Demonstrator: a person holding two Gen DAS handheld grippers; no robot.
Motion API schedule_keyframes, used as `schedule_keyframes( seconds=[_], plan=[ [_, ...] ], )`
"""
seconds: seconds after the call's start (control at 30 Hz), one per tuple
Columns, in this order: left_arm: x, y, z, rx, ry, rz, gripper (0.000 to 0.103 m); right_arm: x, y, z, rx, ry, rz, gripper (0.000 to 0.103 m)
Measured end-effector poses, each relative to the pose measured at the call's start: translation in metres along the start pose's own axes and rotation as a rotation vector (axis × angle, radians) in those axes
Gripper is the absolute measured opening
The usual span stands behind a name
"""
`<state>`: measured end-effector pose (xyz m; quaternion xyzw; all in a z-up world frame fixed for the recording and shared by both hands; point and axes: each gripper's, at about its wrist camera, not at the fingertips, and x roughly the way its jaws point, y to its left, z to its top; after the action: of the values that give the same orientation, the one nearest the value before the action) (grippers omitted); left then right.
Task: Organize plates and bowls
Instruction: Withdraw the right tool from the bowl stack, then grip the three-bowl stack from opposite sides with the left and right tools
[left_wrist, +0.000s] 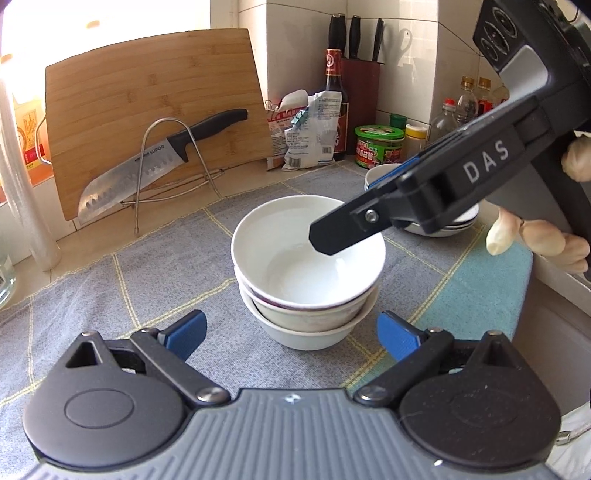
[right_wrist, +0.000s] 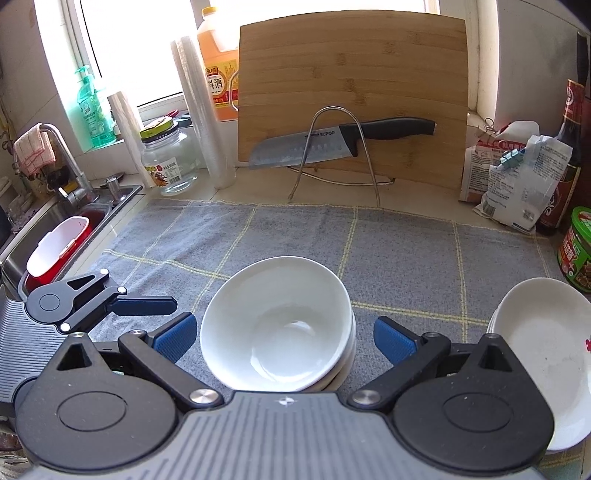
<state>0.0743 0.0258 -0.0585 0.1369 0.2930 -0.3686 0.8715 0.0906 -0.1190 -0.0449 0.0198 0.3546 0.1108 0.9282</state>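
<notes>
Blue-padded fingers (left_wrist: 192, 334) of the left gripper (left_wrist: 291, 334) sit nearest the lens, spread wide, holding nothing, with the bowl stack (left_wrist: 308, 273) just ahead of them and centred in the gap. Stack is three white bowls nested, resting on the grey checked cloth (left_wrist: 110, 295) covering the bench. Right gripper (right_wrist: 282, 341) is also spread and empty; from its own view the bowl stack (right_wrist: 277, 325) lies between its fingers (right_wrist: 393, 341), rim near both pads but not touching as far as I can tell. In the left view one right finger tip hangs over the top bowl's rim, seemingly above the bowl interior. Plate stack (right_wrist: 543, 358) sits just right of the bowl stack, near the cloth edge; partly hidden behind the right gripper in the left view. Risks, my read: closing on only the top bowl rim could tilt it or drag the nested bowls sideways, since glazed ceramic is slick; the finger over the bowl could knock the rim on descent; both grippers crowd the same stack and could collide. Knife (left_wrist: 147, 173) and cutting board (left_wrist: 155, 110) stand well behind the bowl stack, out of the way.
</notes>
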Motion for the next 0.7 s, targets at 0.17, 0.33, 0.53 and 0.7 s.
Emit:
schedule_keyframes(
  seconds=[0.17, 0.33, 0.53, 0.7],
  plan=[
    [0.005, 0.0, -0.002, 0.009, 0.012, -0.038, 0.099, 0.007, -0.004, -0.008, 0.02, 0.02, -0.056, 0.103],
    [0.01, 0.0, -0.002, 0.024, 0.022, -0.073, 0.099, 0.012, -0.013, -0.015, 0.079, 0.044, -0.074, 0.103],
    [0.018, 0.006, -0.004, 0.038, 0.027, -0.085, 0.099, 0.015, -0.013, -0.016, 0.104, 0.061, -0.062, 0.103],
    [0.03, 0.013, -0.01, 0.034, 0.041, -0.097, 0.099, 0.012, -0.011, -0.018, 0.125, 0.064, -0.018, 0.103]
  ],
)
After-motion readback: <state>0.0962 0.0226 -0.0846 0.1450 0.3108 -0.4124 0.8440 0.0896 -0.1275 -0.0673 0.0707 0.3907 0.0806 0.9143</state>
